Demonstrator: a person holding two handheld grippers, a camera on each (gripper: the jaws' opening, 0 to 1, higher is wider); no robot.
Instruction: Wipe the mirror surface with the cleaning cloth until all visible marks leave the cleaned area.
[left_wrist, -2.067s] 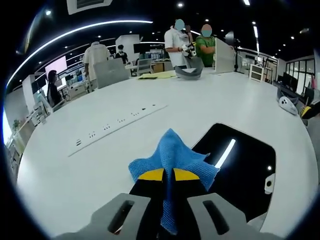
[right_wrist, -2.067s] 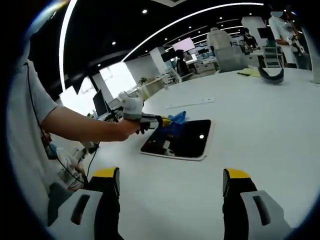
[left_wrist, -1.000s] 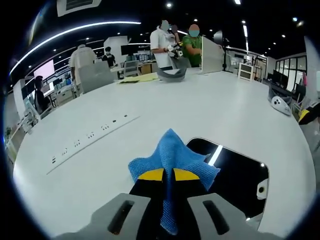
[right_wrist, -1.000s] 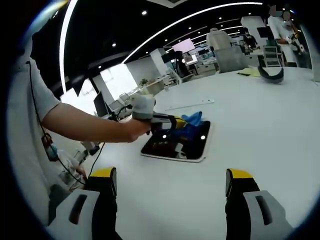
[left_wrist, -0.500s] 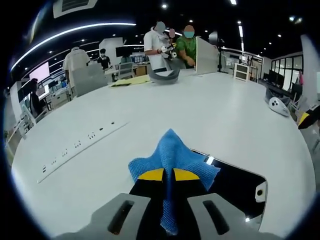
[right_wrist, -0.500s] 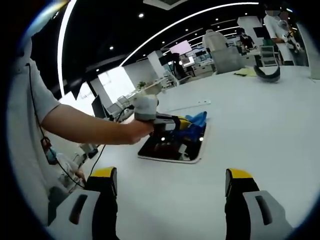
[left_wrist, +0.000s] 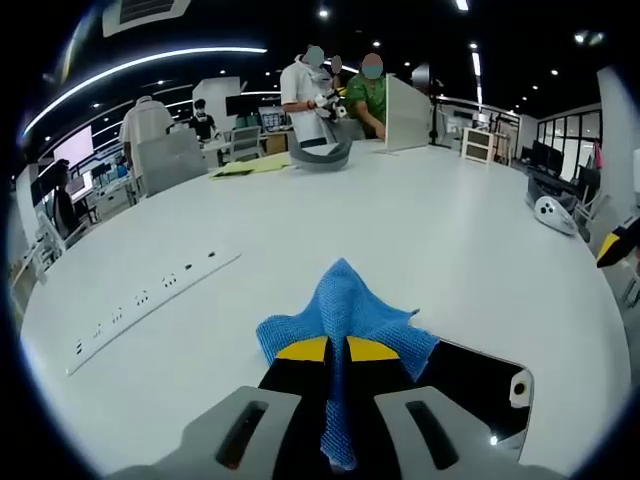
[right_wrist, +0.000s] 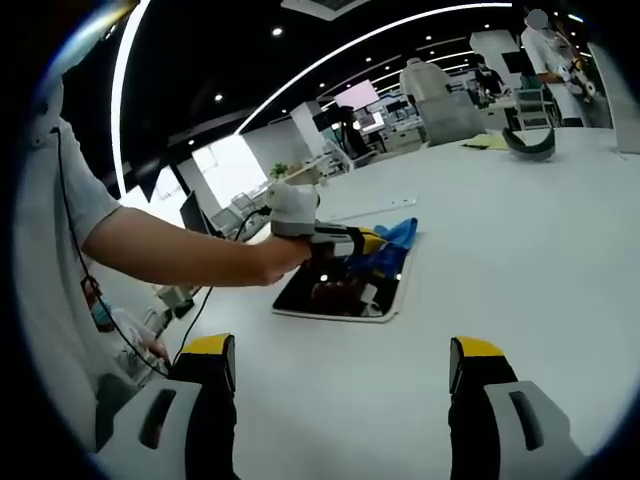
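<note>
Blue microfibre, the cloth (left_wrist: 342, 318), is pinched between the yellow tips of my left gripper (left_wrist: 336, 349), jaws closed tight on its middle so the corners flare out at 10, 12 and 2 o'clock and a tail hangs back between the fingers. The mirror (left_wrist: 470, 390) lies flat on the white table (left_wrist: 430, 230), and in the left gripper view its dark glass sits mostly at 4 o'clock from the tips, under and behind the cloth's right corner; I see its far edge running from 3 toward 5 o'clock.

From the right gripper view I read the layout better: the mirror (right_wrist: 343, 288) is a dark rounded rectangle with a pale border, its long axis running roughly from 8 to 2 o'clock, and the left gripper (right_wrist: 372, 240) with the cloth (right_wrist: 396, 240) is over its far end, at the 1 o'clock corner. Whether the cloth presses on the glass or just clears it I cannot tell.

My right gripper (right_wrist: 343, 365) hangs with its jaws wide apart and nothing between them, well short of the mirror, which lies at 12 o'clock from it.

My judgement: the left is the working arm, and most of the glass lies back toward me from the cloth, so the next stroke should draw along the long axis toward 8 o'clock in the right view.
</note>
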